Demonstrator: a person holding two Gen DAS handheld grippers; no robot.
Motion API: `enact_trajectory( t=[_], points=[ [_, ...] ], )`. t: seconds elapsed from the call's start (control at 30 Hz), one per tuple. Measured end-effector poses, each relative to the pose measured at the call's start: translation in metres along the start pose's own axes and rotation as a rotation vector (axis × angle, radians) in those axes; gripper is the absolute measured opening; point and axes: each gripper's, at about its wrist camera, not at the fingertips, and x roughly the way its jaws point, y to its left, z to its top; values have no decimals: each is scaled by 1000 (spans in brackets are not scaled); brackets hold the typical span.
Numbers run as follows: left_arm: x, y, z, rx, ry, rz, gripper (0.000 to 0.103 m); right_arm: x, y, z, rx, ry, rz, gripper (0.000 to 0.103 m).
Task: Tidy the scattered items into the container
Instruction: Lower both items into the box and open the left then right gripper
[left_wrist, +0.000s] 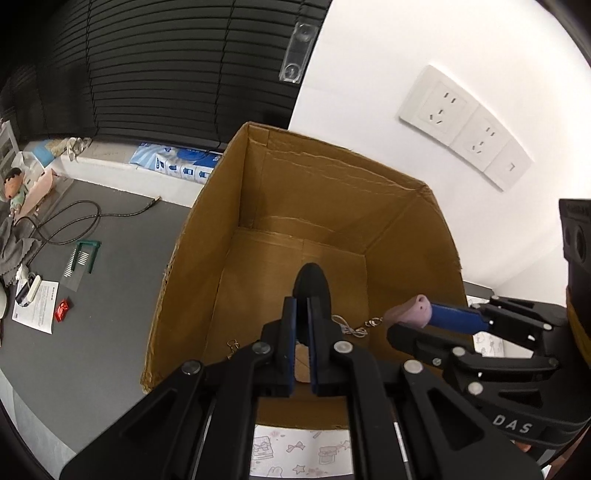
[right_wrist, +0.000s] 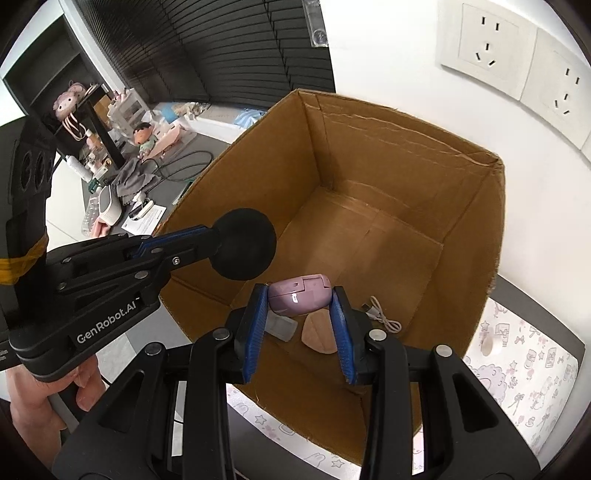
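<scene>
An open cardboard box stands against the white wall. My left gripper is over the box's near side, shut on a flat black round disc, held edge-on. The right wrist view shows that disc broadside, in the left gripper. My right gripper is shut on a lilac rounded case above the box floor. From the left wrist, the case hangs over the box's right edge. On the floor lie a white cable, a clear plastic piece and a tan patch.
The box rests on a patterned mat. On the grey desk to the left lie a black cable, a green frame, a leaflet and a red packet. A doll stands farther back. Wall sockets are behind the box.
</scene>
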Motion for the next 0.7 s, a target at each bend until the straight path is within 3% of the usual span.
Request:
enact_trajectory(
  t=[0.3,0.33,0.4,0.43,0.47,0.5,0.7],
  points=[
    [11,8,4,-7,28,18,9,10,-2,2,15,20,4,36],
    [12,9,4,-9,30,20,14,10,-2,2,17,20,4,36],
    [13,12,4,-15,35,19,41,12,-2,2,19,22,4,36],
    [13,13,4,-23,33,12,66,12,-2,2,21,22,5,36],
    [13,14,4,-30,30,6,76,13,-2,2,23,23,3,36],
    [12,15,4,-37,24,2,83,13,-2,2,24,23,1,36],
    [9,24,6,-69,6,41,92,13,-2,2,33,22,-5,36]
  ],
)
